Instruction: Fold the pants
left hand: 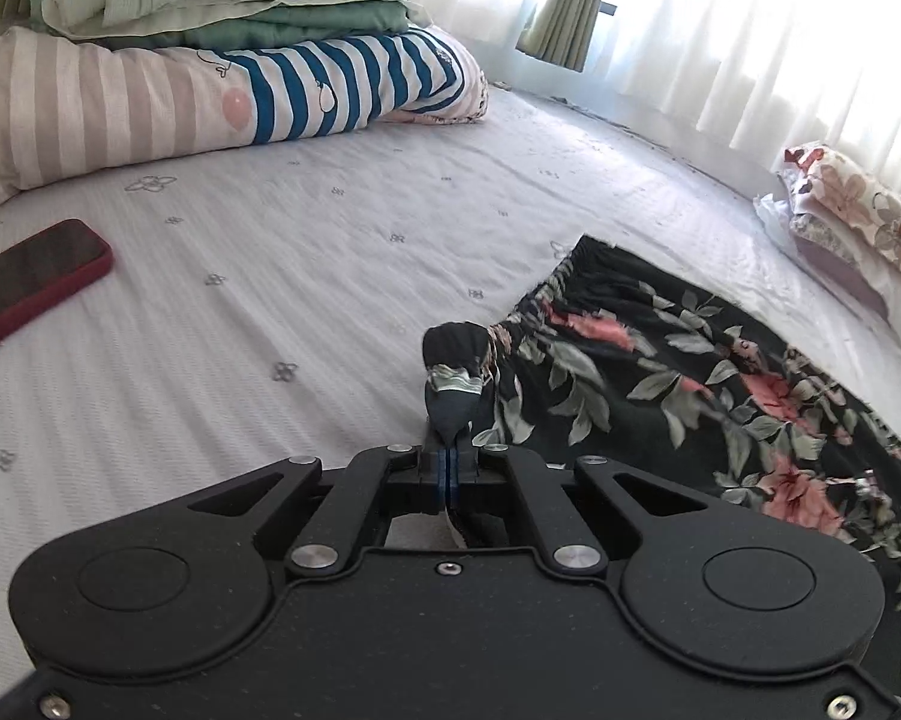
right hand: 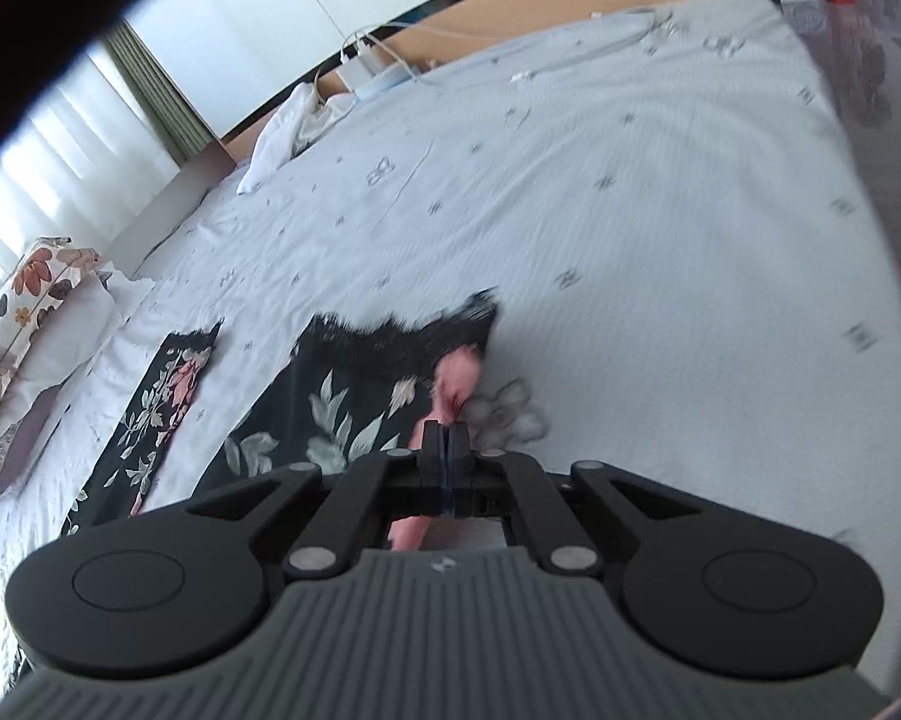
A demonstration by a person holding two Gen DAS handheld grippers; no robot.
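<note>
Left wrist view shows the left gripper (left hand: 449, 438) with its jaws pressed together on a bunched corner of the floral pants (left hand: 678, 372), at the gathered waistband end, lifted a little off the bed (left hand: 270, 300). The rest of the garment lies spread on the sheet to the right, towards the flowered pillow (left hand: 858, 204). In the right wrist view the right gripper (right hand: 446, 441) likewise has its jaws closed on a pinch of the pants (right hand: 330, 414), near a ragged dark hem edge (that picture is blurred, so the exact hold is hard to read).

With both ends pinched, the step in hand looks like carrying one edge over onto the other. To do it well, both grippers should rise together and travel level, keeping the cloth taut between them so no slack bunches underneath. Lay the carried edge squarely along the resting one before letting go. The red-cased phone (left hand: 24, 276) lies well apart and should not interfere.
</note>
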